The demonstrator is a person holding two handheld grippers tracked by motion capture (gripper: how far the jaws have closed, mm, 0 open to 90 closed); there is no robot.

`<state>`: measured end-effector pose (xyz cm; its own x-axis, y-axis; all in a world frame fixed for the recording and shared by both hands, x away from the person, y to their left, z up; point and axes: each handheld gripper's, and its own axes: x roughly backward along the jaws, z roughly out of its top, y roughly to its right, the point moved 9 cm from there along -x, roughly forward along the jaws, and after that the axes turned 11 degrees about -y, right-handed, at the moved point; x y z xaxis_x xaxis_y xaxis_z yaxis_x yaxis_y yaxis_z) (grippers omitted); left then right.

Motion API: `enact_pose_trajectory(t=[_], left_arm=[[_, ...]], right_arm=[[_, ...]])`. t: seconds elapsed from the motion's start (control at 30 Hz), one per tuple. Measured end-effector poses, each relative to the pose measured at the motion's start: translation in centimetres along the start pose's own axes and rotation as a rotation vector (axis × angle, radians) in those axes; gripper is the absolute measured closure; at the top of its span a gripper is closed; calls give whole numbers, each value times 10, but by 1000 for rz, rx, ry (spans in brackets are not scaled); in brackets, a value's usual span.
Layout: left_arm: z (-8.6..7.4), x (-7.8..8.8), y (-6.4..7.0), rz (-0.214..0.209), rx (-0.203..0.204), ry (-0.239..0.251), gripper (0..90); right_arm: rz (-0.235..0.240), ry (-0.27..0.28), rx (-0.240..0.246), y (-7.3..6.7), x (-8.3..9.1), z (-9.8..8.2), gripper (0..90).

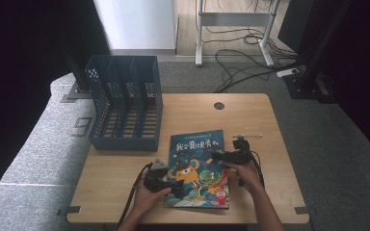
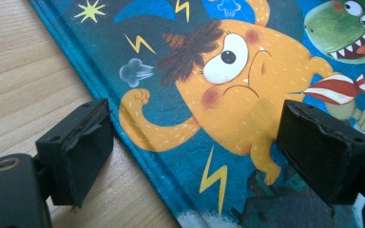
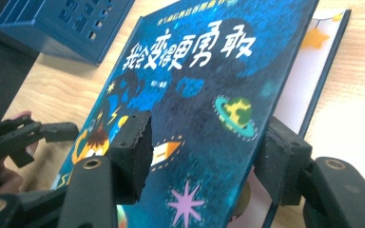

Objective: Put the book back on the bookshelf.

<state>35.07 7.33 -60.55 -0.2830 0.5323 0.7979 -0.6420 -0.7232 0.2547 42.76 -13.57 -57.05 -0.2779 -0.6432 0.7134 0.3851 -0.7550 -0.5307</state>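
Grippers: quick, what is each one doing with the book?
Left gripper: open, fingers astride the book's left edge.
Right gripper: fingers either side of the lifted cover, not pressing it.

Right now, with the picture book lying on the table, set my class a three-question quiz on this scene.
1. True or false: the front cover of the book lies shut and flat.
2. Where does the blue file rack stand? A) right of the book; B) beyond the book, to its left; C) on the book.
3. Which hand-held gripper has the cover's edge between its jaws?
Key: 1 false, the cover is lifted off the page. 2 B. 3 the right hand-held gripper.
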Motion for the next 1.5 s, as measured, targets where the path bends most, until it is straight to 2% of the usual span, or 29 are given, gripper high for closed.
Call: enact_pose_trajectory(t=[0.27,0.4,0.63,0.8,0.9,1.03,1.33,1.5], left_arm=[[0,0,0,9,-9,0,127],[0,0,0,11,-9,0,126],[-1,0,0,0,-8,-2,124],[-1,1,0,-1,-9,-7,125],[-1,2,0,-15,-1,-5,125],[-1,2,0,-23,1,-5,122],[-2,2,1,-20,-6,-8,122],[-2,3,3,-20,-12,-9,123]], right_arm=[[-20,25,-15,10,-5,6,461],[5,39,-30,14,-6,9,503],[4,47,-27,14,-3,10,571],[3,40,-25,14,-3,12,570],[0,39,-17,12,-2,15,570],[-20,36,-4,9,-2,21,558],[-8,28,-19,11,-7,27,570],[-16,31,-9,8,-5,30,575]])
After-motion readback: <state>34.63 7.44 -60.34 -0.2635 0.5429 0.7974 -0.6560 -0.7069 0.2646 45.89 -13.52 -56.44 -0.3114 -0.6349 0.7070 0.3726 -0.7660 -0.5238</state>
